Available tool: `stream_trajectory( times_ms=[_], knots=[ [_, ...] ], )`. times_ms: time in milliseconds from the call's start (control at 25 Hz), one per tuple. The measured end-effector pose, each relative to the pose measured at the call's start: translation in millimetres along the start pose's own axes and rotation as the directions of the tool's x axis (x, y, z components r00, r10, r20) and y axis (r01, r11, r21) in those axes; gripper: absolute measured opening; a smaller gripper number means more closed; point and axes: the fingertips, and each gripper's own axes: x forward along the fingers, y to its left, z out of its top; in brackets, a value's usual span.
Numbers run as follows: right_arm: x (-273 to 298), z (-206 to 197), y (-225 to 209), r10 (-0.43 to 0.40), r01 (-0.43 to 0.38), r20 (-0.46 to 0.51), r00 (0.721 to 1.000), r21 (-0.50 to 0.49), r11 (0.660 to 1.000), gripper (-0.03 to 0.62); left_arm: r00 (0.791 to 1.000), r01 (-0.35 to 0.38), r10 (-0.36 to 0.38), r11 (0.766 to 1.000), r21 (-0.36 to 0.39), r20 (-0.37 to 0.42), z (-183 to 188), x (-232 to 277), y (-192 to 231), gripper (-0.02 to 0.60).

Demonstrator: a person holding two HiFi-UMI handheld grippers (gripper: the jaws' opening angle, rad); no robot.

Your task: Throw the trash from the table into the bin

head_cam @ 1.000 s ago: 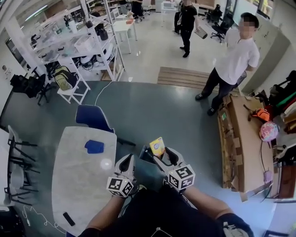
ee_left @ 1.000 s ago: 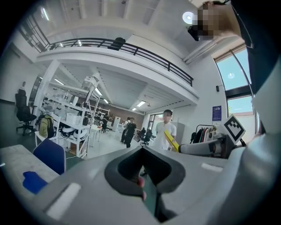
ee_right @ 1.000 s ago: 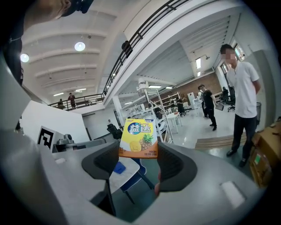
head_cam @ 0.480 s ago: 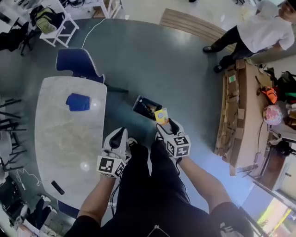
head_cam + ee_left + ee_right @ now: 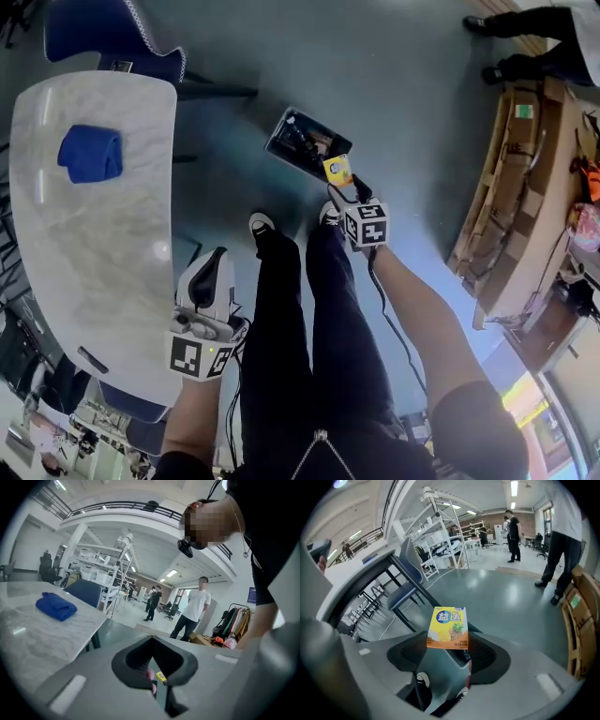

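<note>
Right hand-held gripper (image 5: 448,644), apparently snug on carton (image 5: 447,623)

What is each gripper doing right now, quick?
Left gripper: closed, nothing between its jaws.
Right gripper: closed on a yellow box.

Inside the bin (image 5: 276,129) everything is too dark and small to tell, and the yellow box (image 5: 337,170) covers its near corner. The bystander (image 5: 539,64) is cut off, legs only.
</note>
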Motion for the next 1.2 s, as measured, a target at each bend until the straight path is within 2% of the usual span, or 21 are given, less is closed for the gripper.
stream_trajectory(
  times_ms=[80,200,480,960,1200],
  knots=[
    [41.0,-30.3,-13.1,-0.007,0.008,-0.054,0.999,0.030,1.000,0.304,0.999,-0.039,0.039,0.999,-0.028,-0.007,-19.1,-4.6,16.4,0.000],
    [90.7,-53.4,-39.4,-0.038,0.038,-0.115,0.993,-0.003,0.999,0.304,0.997,-0.080,0.080,0.994,-0.077,-0.005,-43.2,-1.1,29.1,0.000],
    [149.4,-97.3,-58.8,-0.062,0.050,-0.207,0.976,-0.061,0.997,0.304,0.994,-0.107,0.104,0.989,-0.104,-0.028,-78.4,-1.7,36.8,0.000],
    [183.4,-114.3,-62.7,-0.069,0.037,-0.274,0.959,-0.122,0.992,0.310,0.992,-0.120,0.113,0.985,-0.125,-0.065,-103.3,2.2,44.5,0.000],
    [168.3,-103.1,-57.0,-0.053,0.030,-0.244,0.968,-0.097,0.995,0.357,0.991,-0.123,0.115,0.983,-0.138,-0.066,-103.4,-0.3,42.4,0.000]
  ],
)
